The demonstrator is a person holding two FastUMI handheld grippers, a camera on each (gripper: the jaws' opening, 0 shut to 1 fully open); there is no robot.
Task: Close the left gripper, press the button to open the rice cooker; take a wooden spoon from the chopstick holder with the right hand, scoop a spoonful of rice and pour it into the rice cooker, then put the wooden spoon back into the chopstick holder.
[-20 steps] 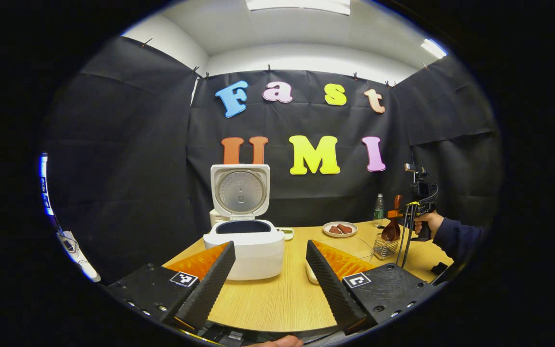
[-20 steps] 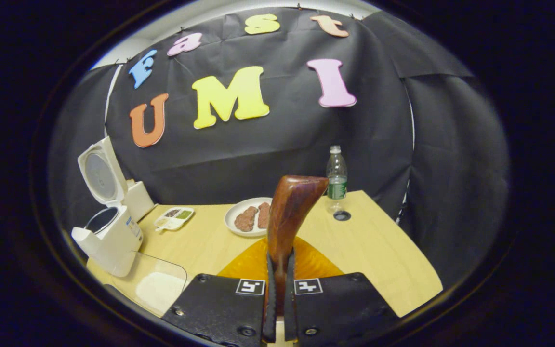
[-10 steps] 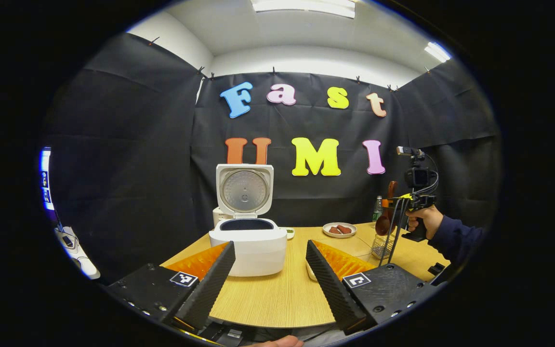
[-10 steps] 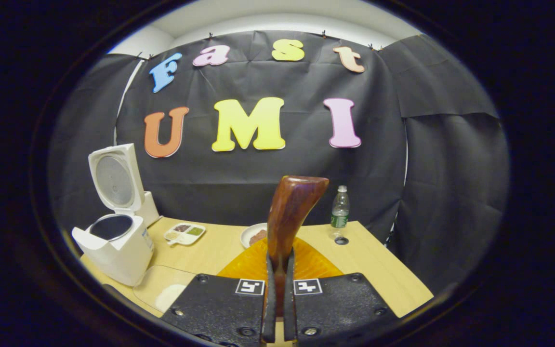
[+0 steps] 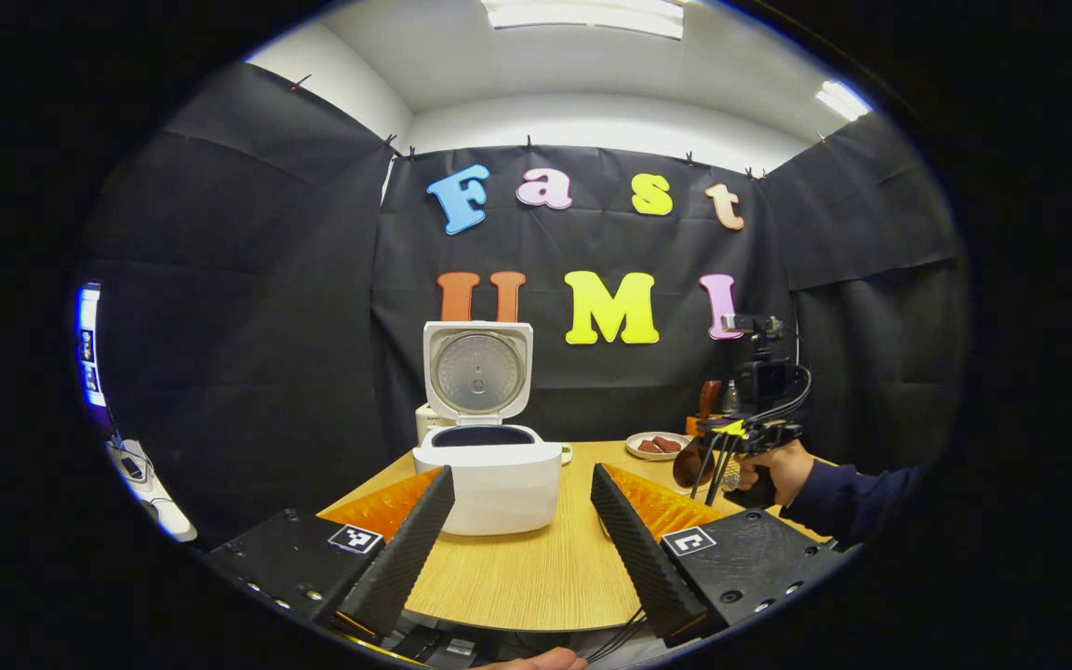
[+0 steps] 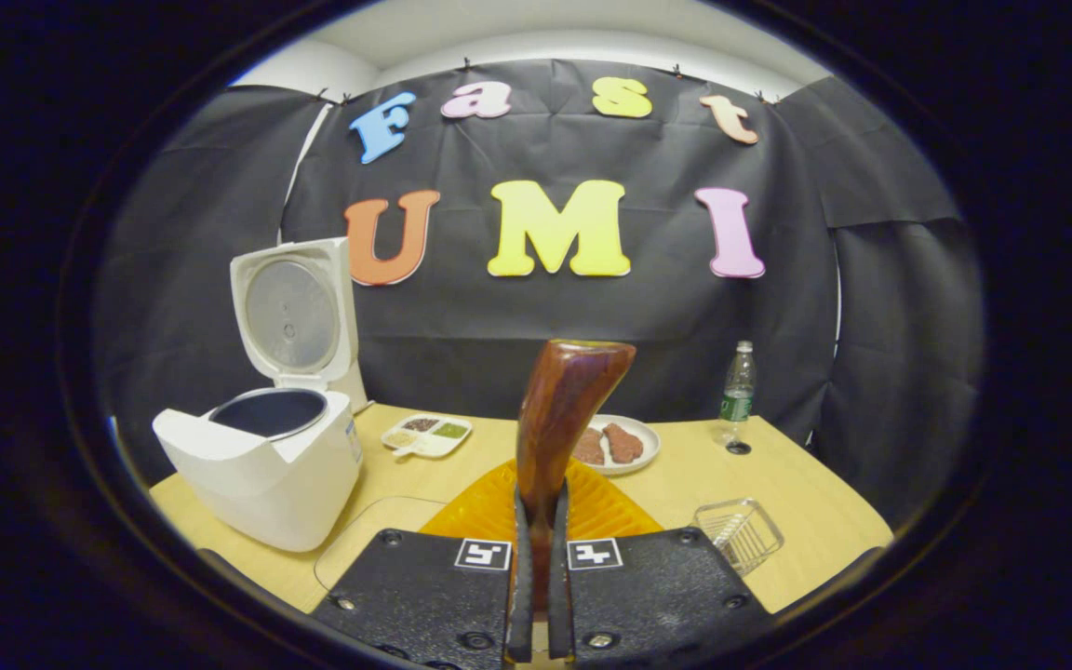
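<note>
The white rice cooker (image 5: 489, 479) stands on the wooden table with its lid (image 5: 478, 370) up and its dark pot showing. My left gripper (image 5: 522, 472) is open in front of it, holding nothing. My right gripper (image 6: 541, 493) is shut on the brown wooden spoon (image 6: 559, 409), whose handle end rises between the fingers. In the left gripper view the right gripper (image 5: 731, 437) hangs in a hand at the right, the spoon's bowl (image 5: 688, 465) hanging below it. The cooker (image 6: 266, 465) lies to the right gripper's left. The wire chopstick holder (image 6: 739, 532) sits at its lower right.
A plate of meat (image 6: 615, 444), a small divided dish (image 6: 426, 434) and a water bottle (image 6: 737, 386) stand toward the back of the table (image 6: 806, 493). A clear container's rim (image 6: 359, 535) shows just left of my right gripper. A dark sleeve (image 5: 848, 498) reaches in from the right.
The right gripper has carried the spoon up out of the chopstick holder and leftward toward the cooker, and its view has swung left. The left gripper has stayed open, almost still.
</note>
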